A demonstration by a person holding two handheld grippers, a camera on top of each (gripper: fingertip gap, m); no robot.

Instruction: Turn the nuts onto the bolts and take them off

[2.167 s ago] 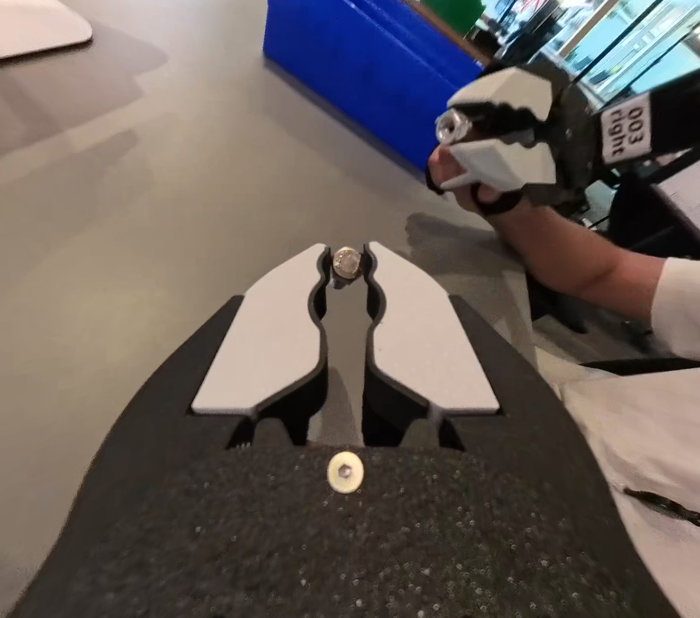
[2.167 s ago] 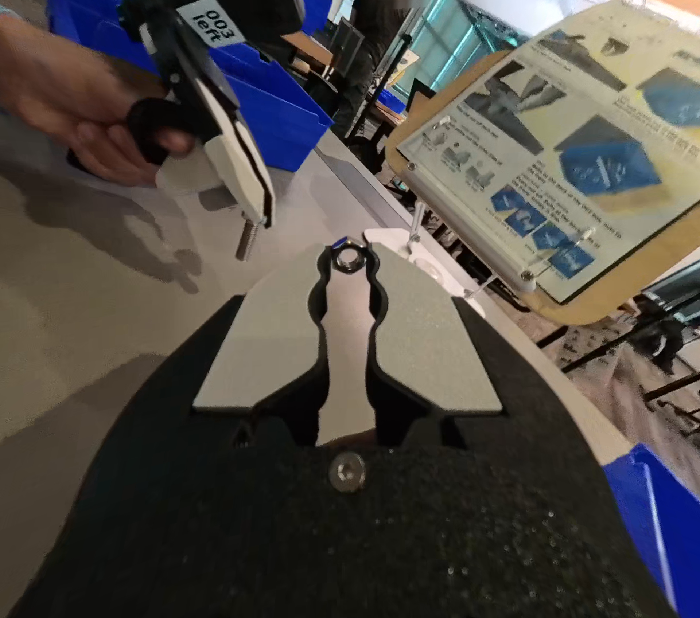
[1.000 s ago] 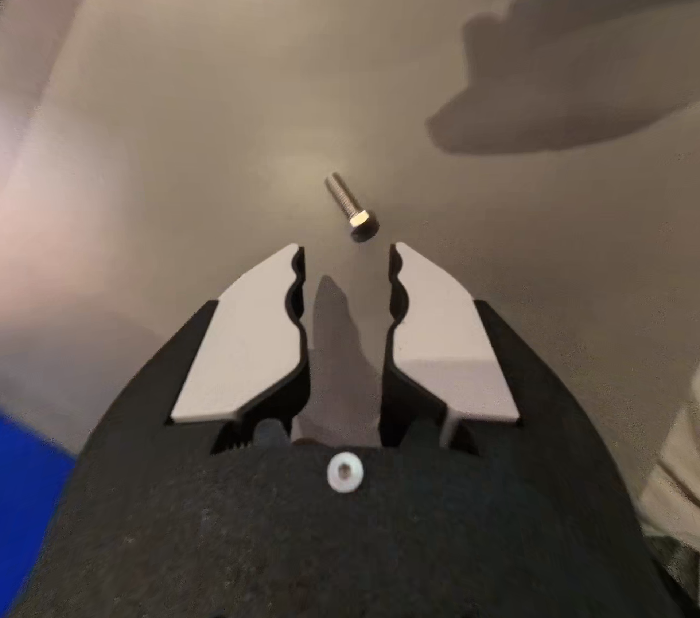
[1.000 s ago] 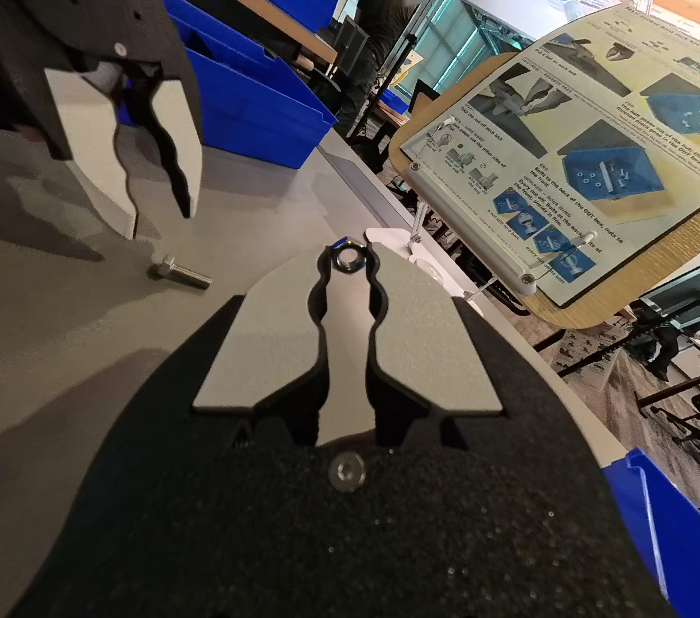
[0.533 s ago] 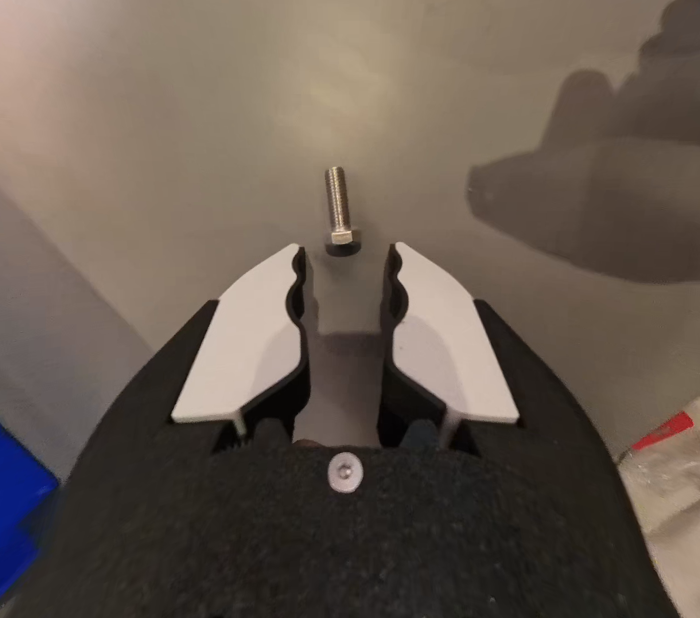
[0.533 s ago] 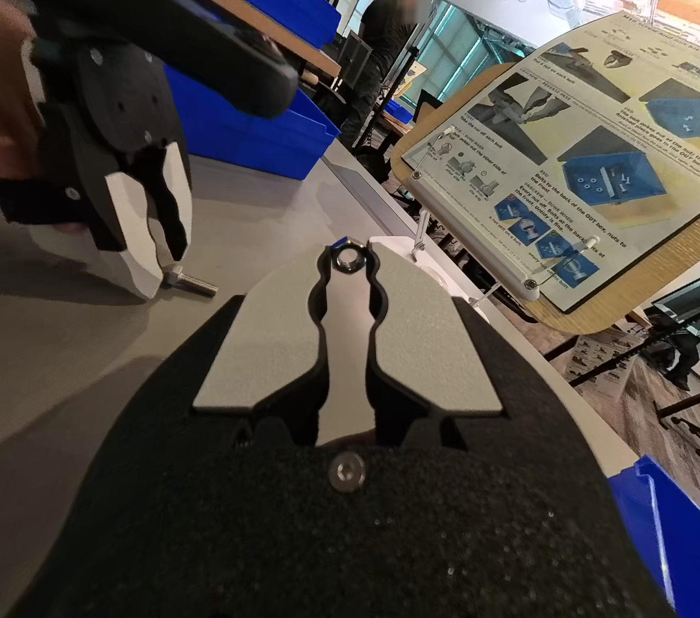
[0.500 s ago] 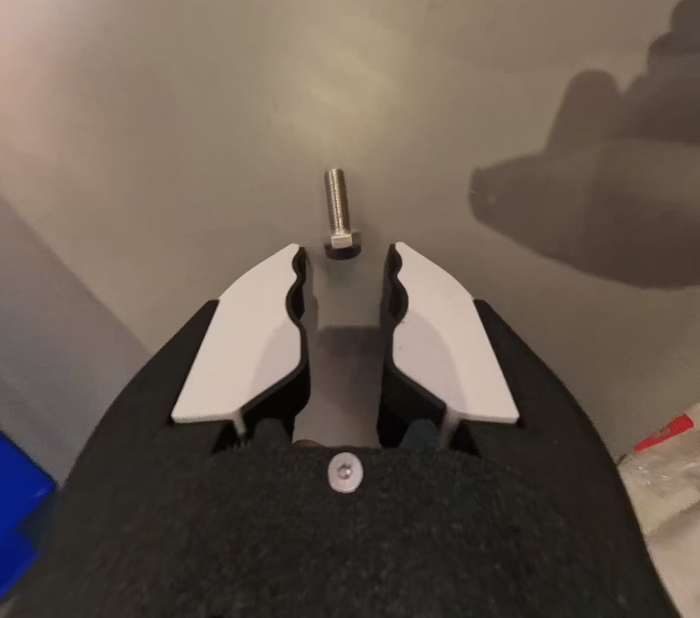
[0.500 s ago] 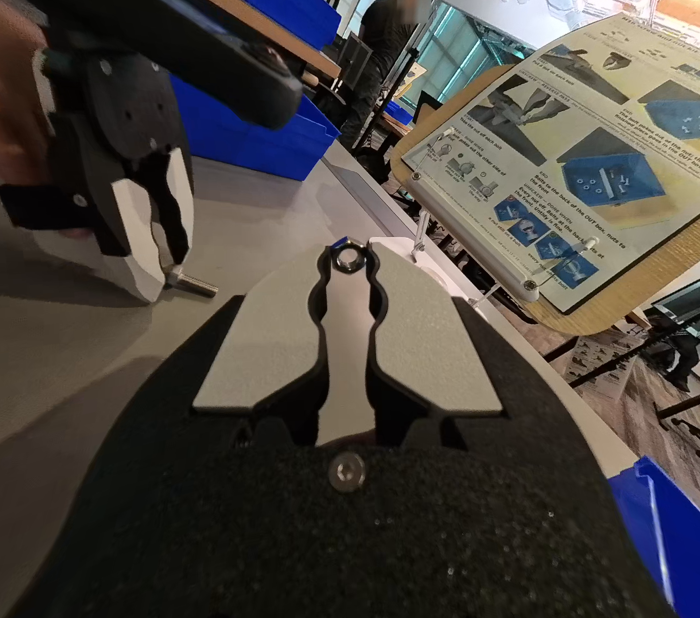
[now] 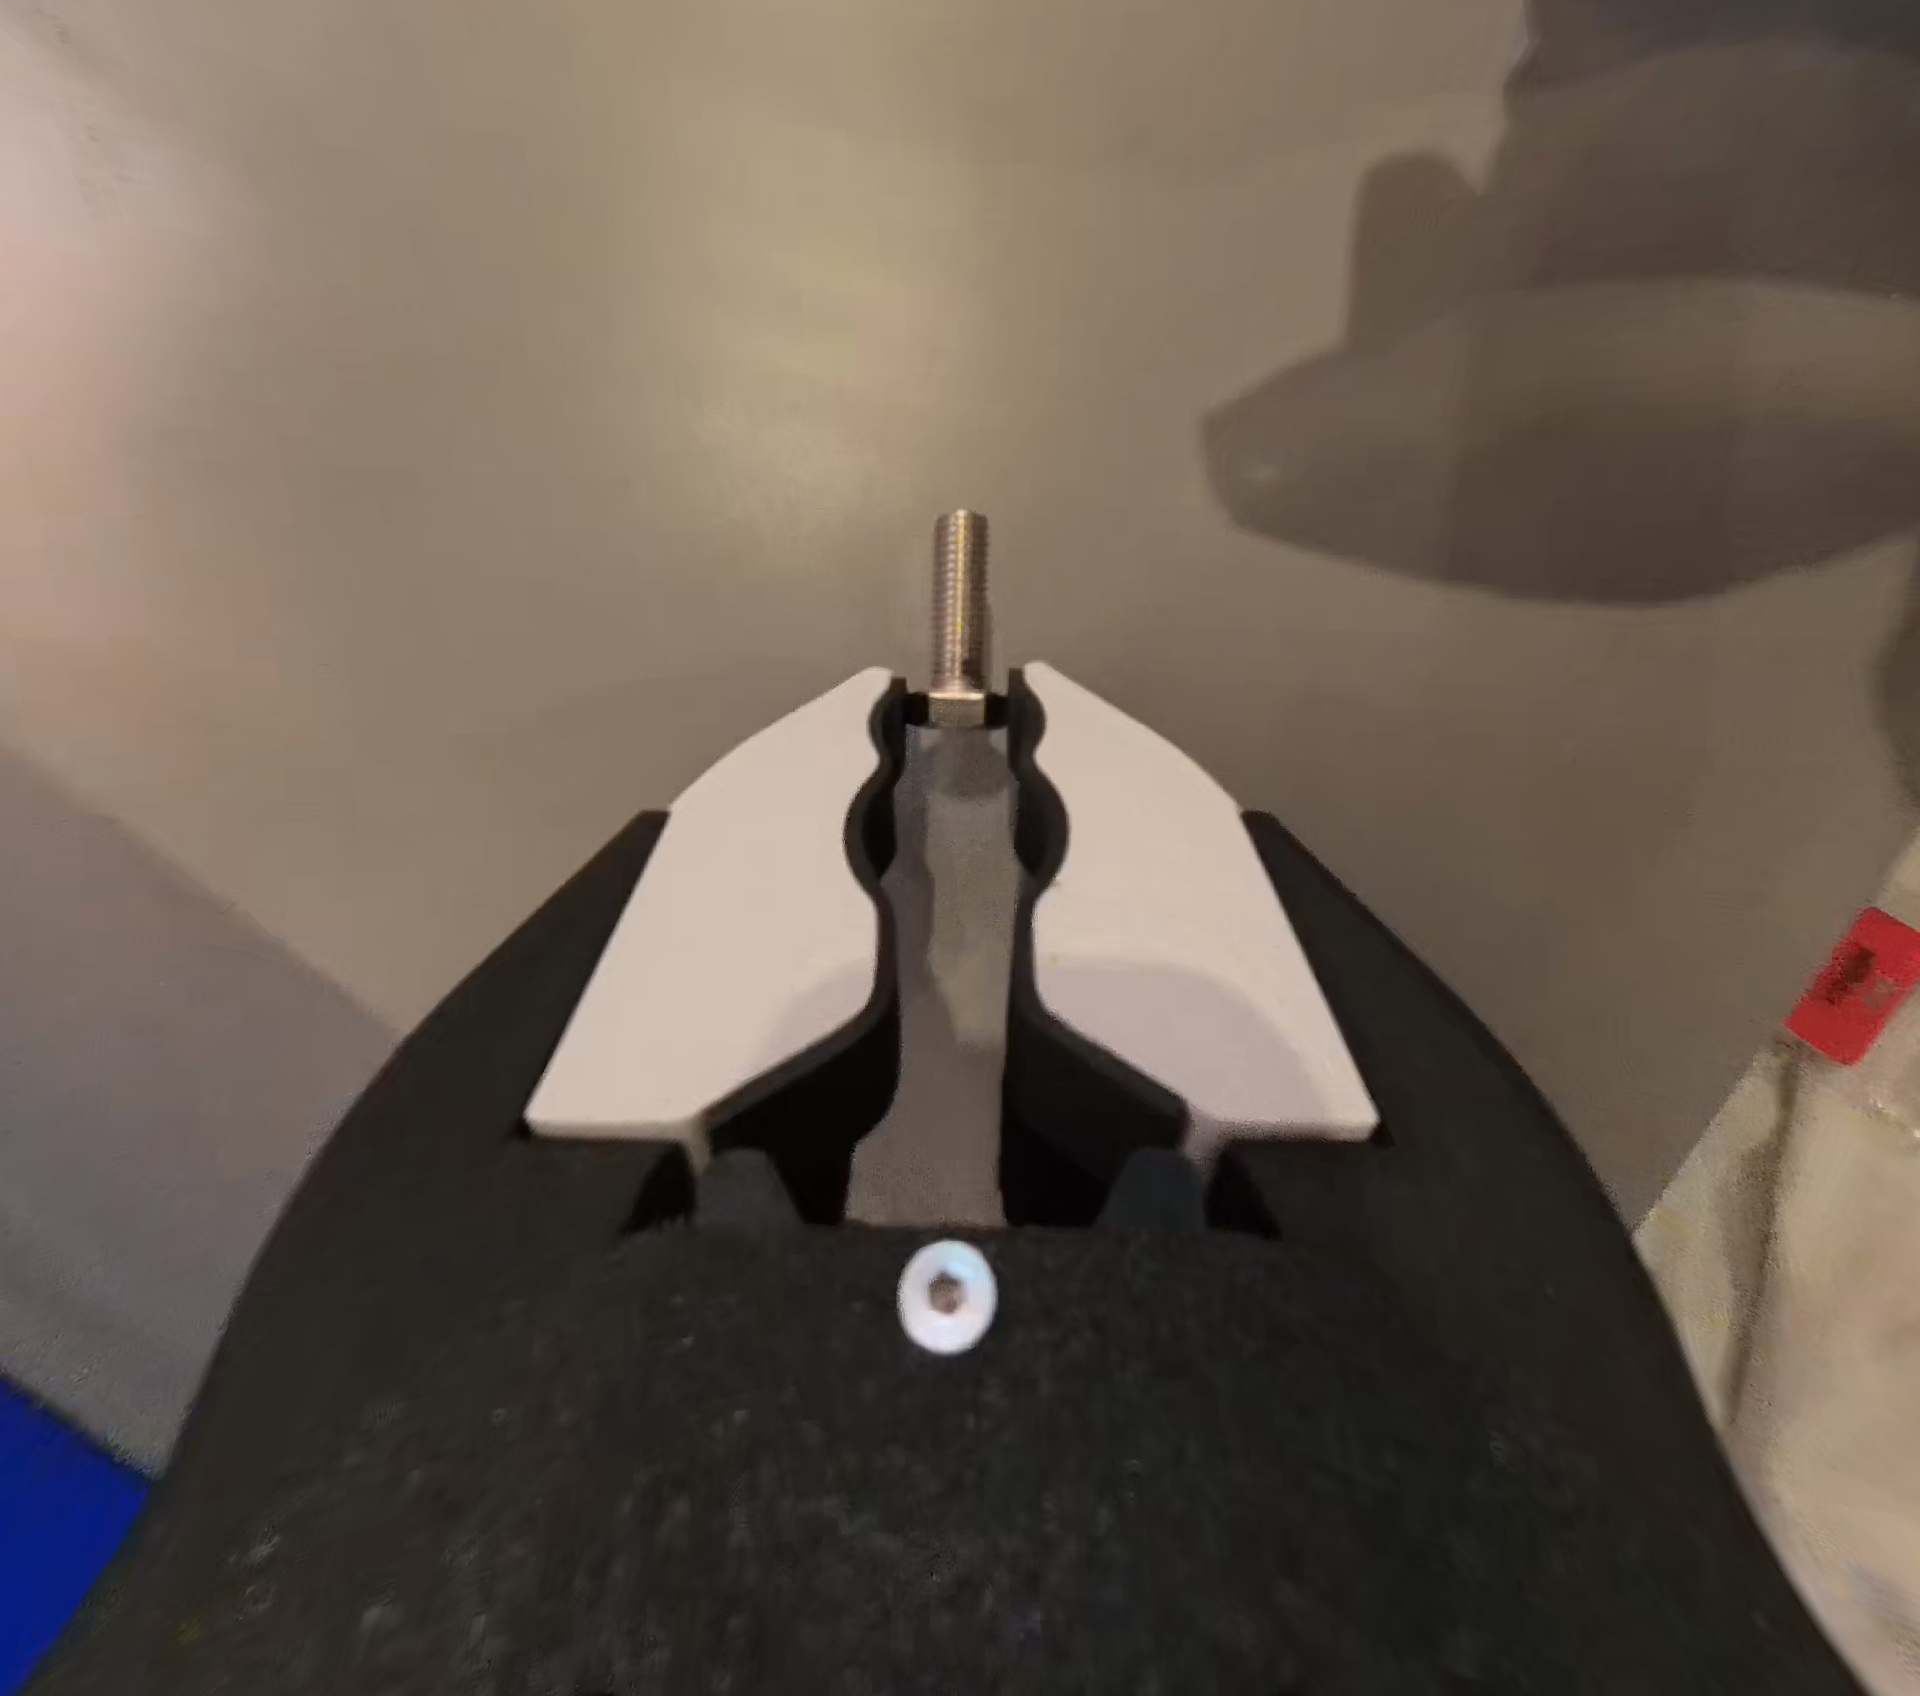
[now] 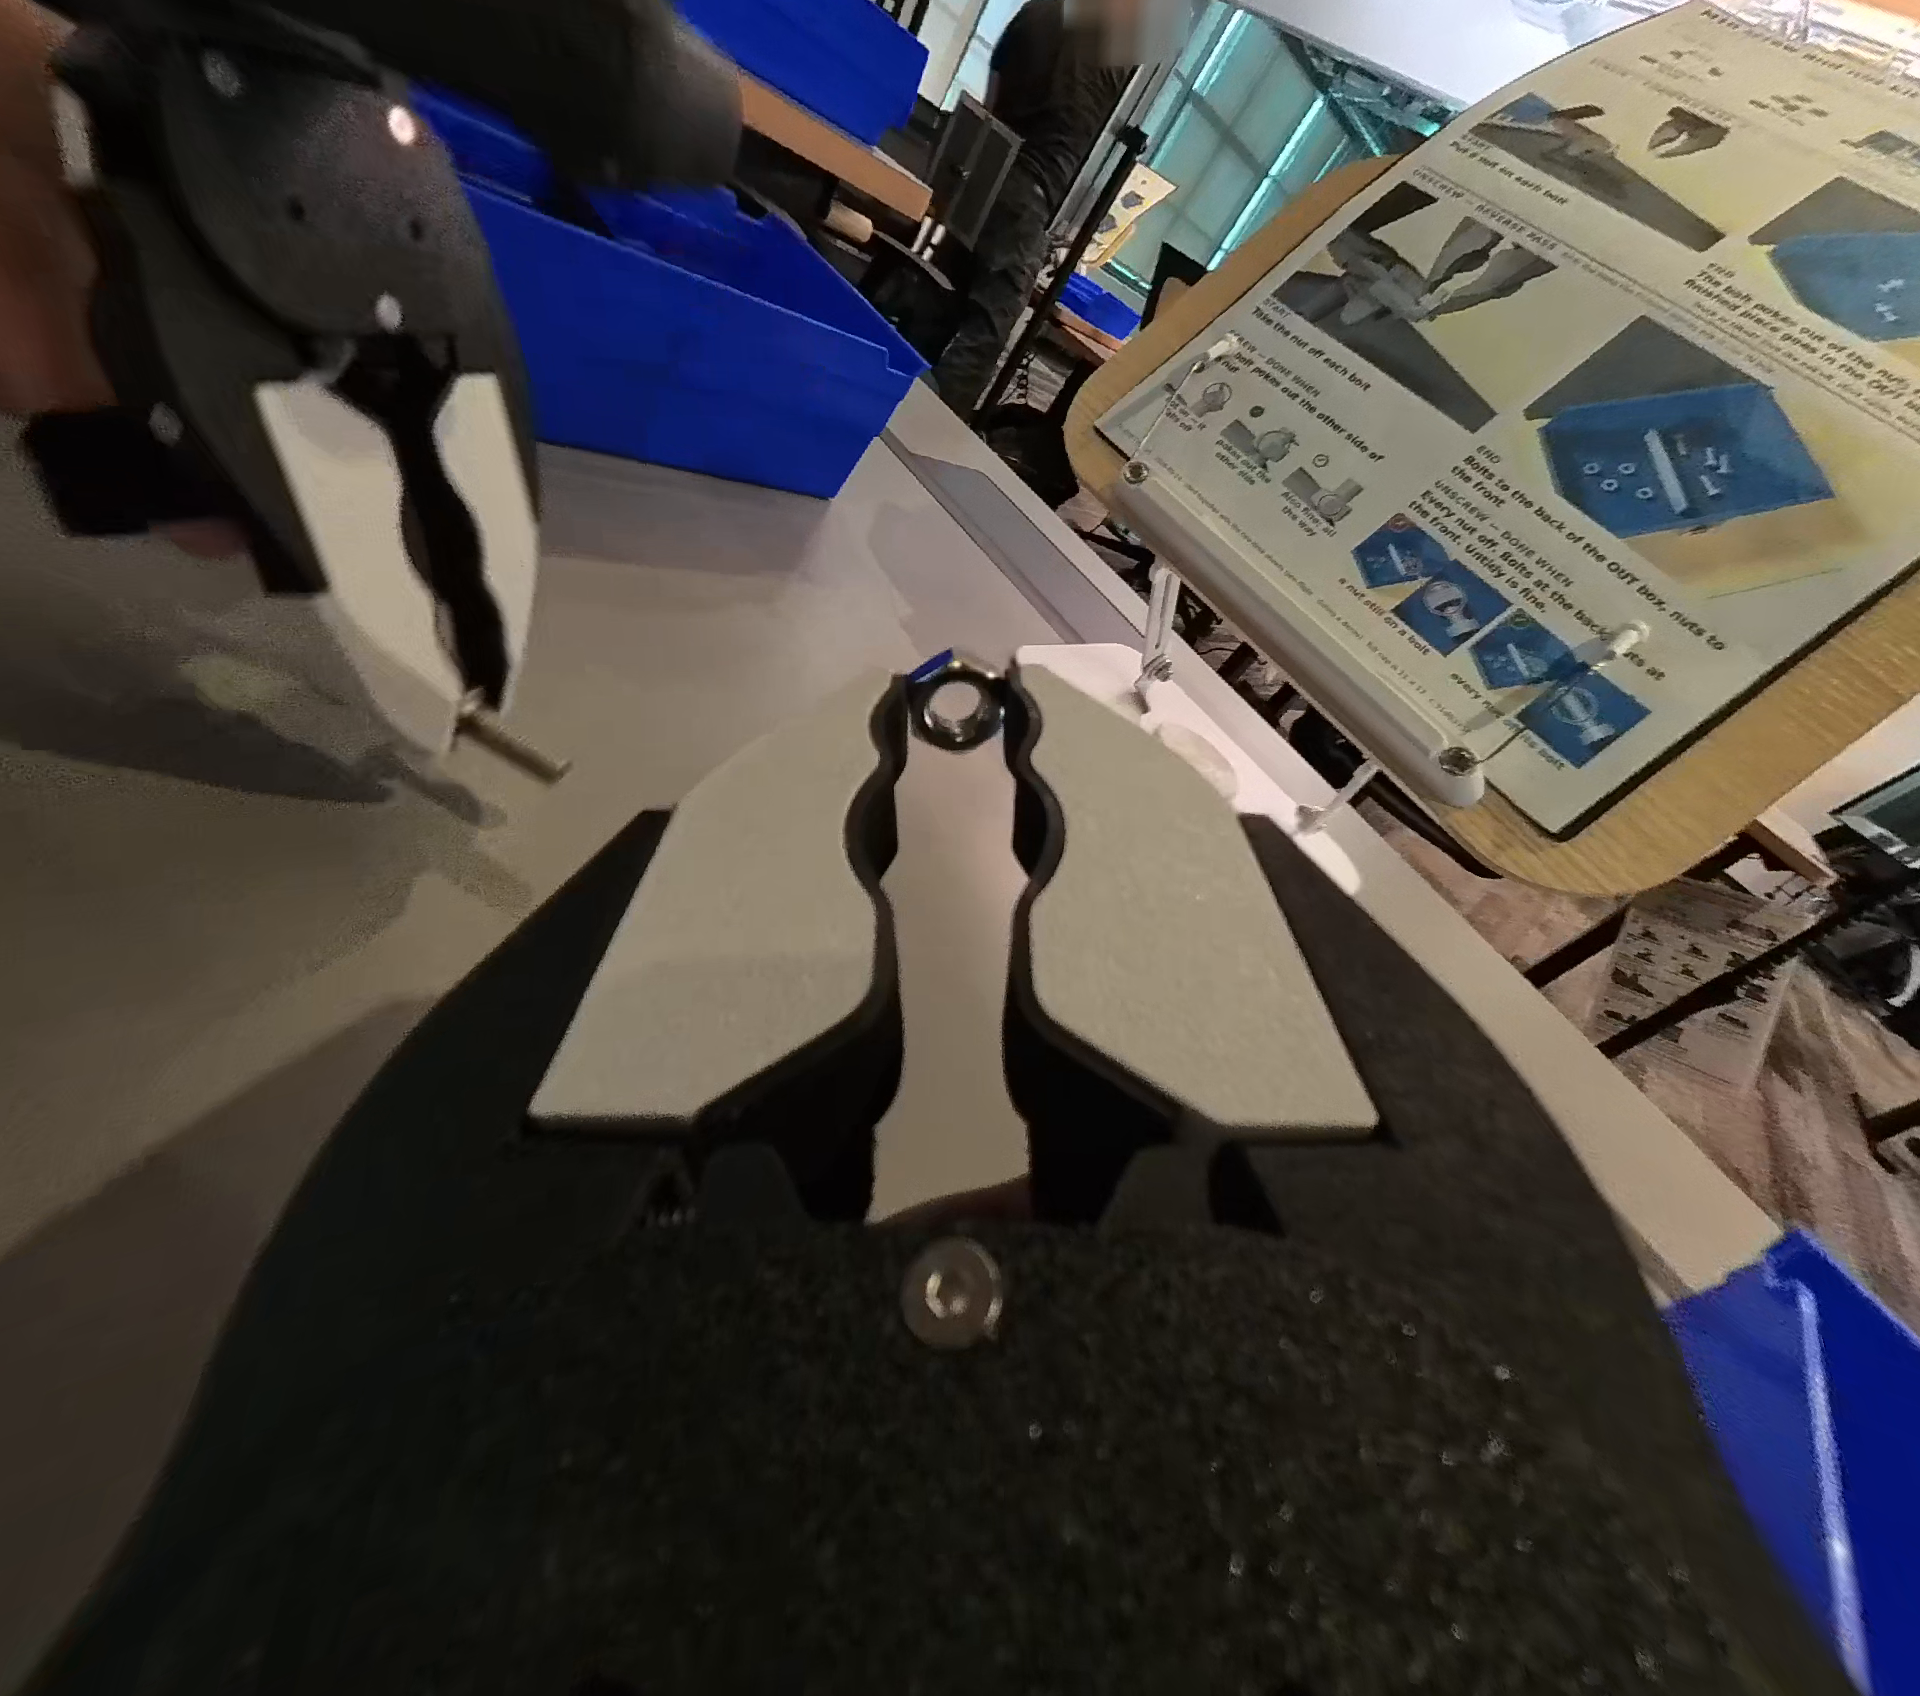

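- Left claw: fingers drawn in and clamped on the hex head of the bolt. The threaded shank sticks straight out past the fingertips, free along its length. In the right wrist view the same claw points down at the grey bench, with the bolt low over the surface; contact with the bench cannot be told.
- Bolt handling (judgement): small, stiff steel, light, smooth and slippery. The flats of the head are the sensible hold, since that leaves the thread clear. Only the fingertips grip it, so a side push could swivel it.
- Blue bins sit on the bench behind the left claw.
- Right claw: fingers together, clamped on the nut by its outer flats at the tip notch. The bore faces the camera and is open.
- Nut handling (judgement): tiny, hard, light, easily popped out if squeezed off-square. It needs its bore in line with the shank before turning, or the thread may cross.
- Nut and bolt are apart and not yet aligned.
- Far right: an instruction board on a stand at the bench edge.
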